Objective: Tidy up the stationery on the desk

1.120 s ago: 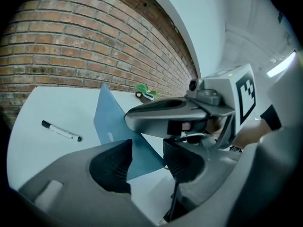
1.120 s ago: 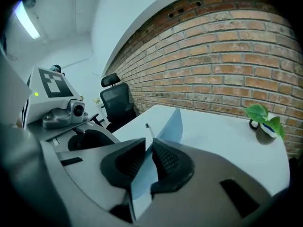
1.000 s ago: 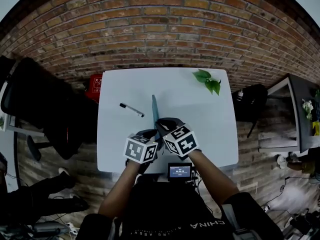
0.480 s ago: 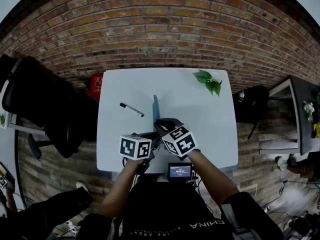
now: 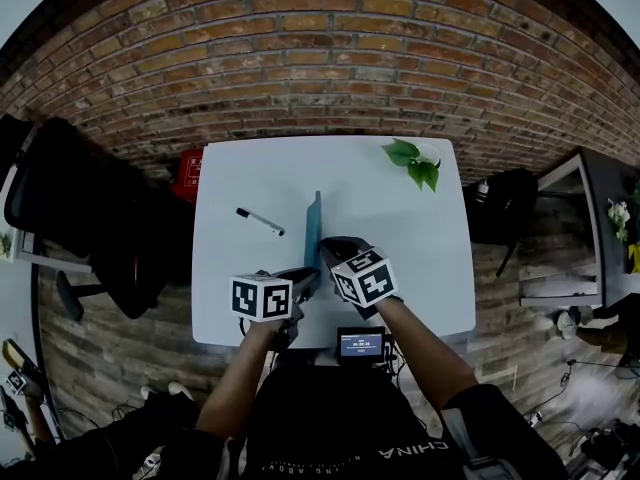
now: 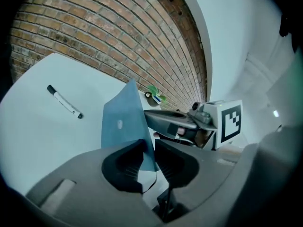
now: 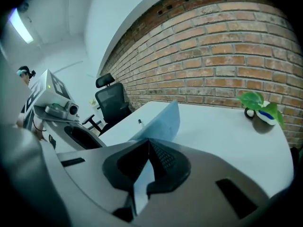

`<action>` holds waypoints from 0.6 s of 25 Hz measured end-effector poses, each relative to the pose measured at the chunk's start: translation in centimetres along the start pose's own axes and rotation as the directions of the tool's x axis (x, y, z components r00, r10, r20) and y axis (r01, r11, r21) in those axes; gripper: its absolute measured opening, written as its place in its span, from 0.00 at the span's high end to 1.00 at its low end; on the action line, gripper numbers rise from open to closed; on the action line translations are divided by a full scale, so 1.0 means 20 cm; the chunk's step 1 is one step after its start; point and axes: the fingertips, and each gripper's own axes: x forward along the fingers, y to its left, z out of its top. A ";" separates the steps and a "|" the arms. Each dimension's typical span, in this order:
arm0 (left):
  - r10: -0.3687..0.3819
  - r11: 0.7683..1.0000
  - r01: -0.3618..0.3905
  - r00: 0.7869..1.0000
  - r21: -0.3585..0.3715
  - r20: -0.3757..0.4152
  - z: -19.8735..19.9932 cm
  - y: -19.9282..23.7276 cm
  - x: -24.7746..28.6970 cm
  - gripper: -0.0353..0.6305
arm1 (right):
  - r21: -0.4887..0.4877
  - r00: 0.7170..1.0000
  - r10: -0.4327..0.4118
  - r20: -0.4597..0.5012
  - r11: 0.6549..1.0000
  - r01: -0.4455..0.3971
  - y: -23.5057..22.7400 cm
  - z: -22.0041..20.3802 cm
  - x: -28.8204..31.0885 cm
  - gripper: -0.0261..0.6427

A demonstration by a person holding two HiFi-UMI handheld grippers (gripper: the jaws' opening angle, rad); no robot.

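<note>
A thin blue notebook [image 5: 314, 230] stands on edge above the white desk [image 5: 400, 228], seen as a narrow blue strip in the head view. My left gripper [image 6: 149, 156] is shut on the notebook's [image 6: 124, 122] near lower corner. My right gripper [image 7: 145, 162] is shut on the notebook's [image 7: 163, 122] near edge too, close beside the left one. In the head view both grippers sit at the desk's front, left gripper [image 5: 300, 286] and right gripper [image 5: 330, 255]. A black-and-white marker pen [image 5: 260, 221] lies on the desk left of the notebook, also visible as the marker pen [image 6: 64, 102].
A small potted plant [image 5: 413, 161] stands at the desk's far right corner. A red object [image 5: 189, 174] sits off the far left edge. A black office chair [image 5: 70, 208] is left of the desk. A small screen device [image 5: 360, 343] is at the front edge. Brick wall behind.
The notebook has been tipped up more steeply onto its edge. The left gripper's marker cube has moved left and slightly toward me; the right gripper shifted slightly right.
</note>
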 end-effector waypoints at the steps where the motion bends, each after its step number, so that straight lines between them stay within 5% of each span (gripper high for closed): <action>1: -0.009 1.000 0.009 1.000 0.002 0.001 0.00 -0.01 0.00 0.82 | 0.006 1.000 0.004 0.001 1.000 -0.004 0.00 0.00 0.00 0.95; 15: -0.226 0.973 0.228 0.973 -0.040 0.048 0.06 -0.24 0.18 0.82 | -0.029 0.995 -0.094 0.023 0.995 0.095 -0.19 0.02 -0.21 0.95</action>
